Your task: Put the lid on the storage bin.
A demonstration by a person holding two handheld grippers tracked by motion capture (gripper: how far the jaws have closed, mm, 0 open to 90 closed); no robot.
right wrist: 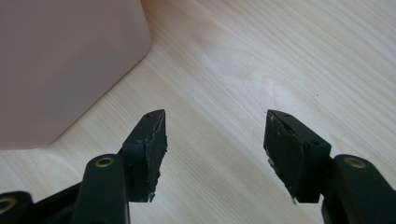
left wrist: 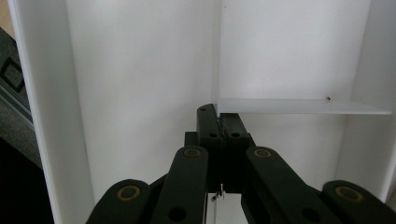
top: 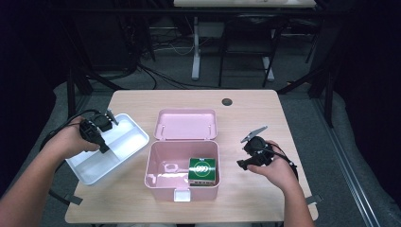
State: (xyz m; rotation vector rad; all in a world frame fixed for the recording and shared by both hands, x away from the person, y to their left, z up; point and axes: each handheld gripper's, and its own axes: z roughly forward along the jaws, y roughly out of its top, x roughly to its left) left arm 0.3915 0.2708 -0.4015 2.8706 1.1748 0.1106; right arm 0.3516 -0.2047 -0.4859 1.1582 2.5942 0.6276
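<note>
A white tray (top: 128, 137) with two compartments lies at the table's left edge. My left gripper (top: 104, 150) reaches down into it. In the left gripper view the tray's white floor (left wrist: 140, 70) spreads ahead, and my left gripper (left wrist: 219, 116) is shut on the thin edge of the tray's divider (left wrist: 303, 106). An open pink box (top: 156, 177) stands mid-table with its lid (top: 187, 124) folded back. A green packet (top: 203, 170) lies inside at its right. My right gripper (top: 241, 164) hovers right of the box, open and holding nothing. Its jaws (right wrist: 215, 135) stand wide over bare wood beside the box's wall (right wrist: 60, 60).
A white latch (top: 182, 195) sticks out of the pink box's front wall. A dark round grommet (top: 227, 101) sits near the table's far edge. Bare wooden tabletop (top: 255, 123) stretches right of the box. Chairs and table legs stand on the floor beyond.
</note>
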